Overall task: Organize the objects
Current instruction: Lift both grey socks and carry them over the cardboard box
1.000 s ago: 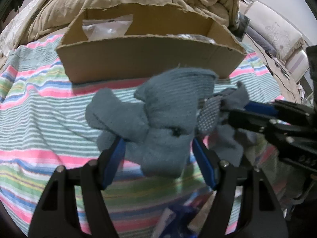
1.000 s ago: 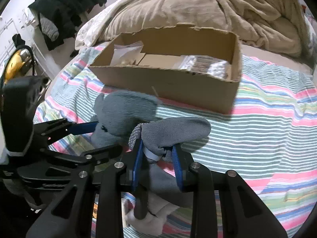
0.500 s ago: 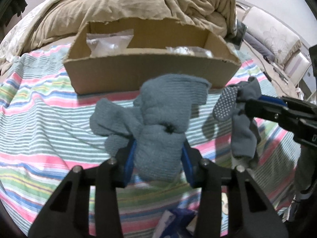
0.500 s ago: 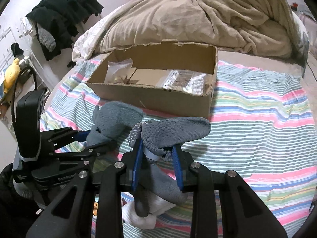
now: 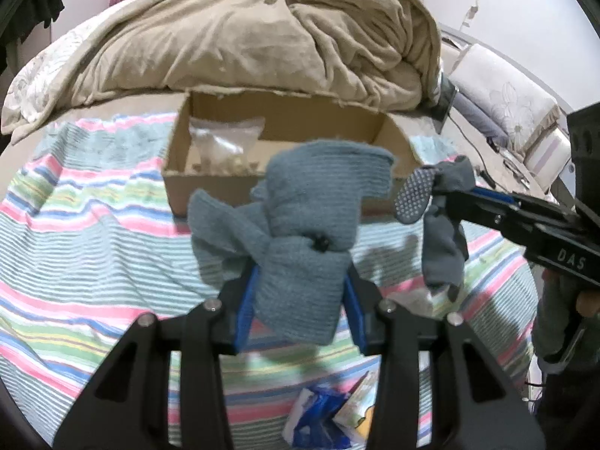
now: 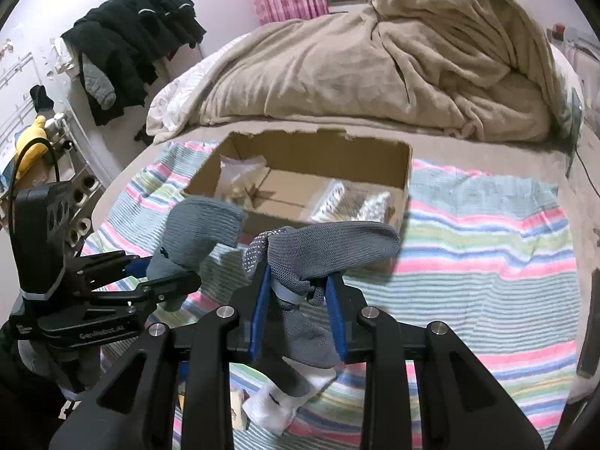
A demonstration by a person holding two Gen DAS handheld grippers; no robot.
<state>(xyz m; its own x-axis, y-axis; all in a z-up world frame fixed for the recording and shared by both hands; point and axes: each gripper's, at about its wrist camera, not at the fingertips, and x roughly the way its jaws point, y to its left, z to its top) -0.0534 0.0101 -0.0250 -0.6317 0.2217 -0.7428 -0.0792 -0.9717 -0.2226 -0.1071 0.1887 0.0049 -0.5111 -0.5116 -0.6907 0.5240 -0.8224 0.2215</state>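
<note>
Your left gripper (image 5: 300, 292) is clamped on the blue-grey sock (image 5: 311, 225): both blue pads press its lower part, and the rest stands up above the jaws, with a flap hanging off to the left. Seen from your right wrist, that sock (image 6: 195, 232) sits at the near left, off the bedding.

Your right gripper (image 6: 296, 300) is clamped on the grey grip-dot sock (image 6: 330, 247). Its middle is bunched between the pads, the toe end juts out to the right above the jaws, and the other end hangs down below them. From your left wrist this sock (image 5: 438, 217) shows at the right, dotted sole facing left, just beside the first sock but apart from it.

Both socks hang over the striped sheet (image 6: 487, 255), near side of the open cardboard box (image 6: 311, 172). The box lies farther off, with clear packets (image 6: 352, 202) inside, and the tan blanket (image 6: 375, 60) is piled behind it.
</note>
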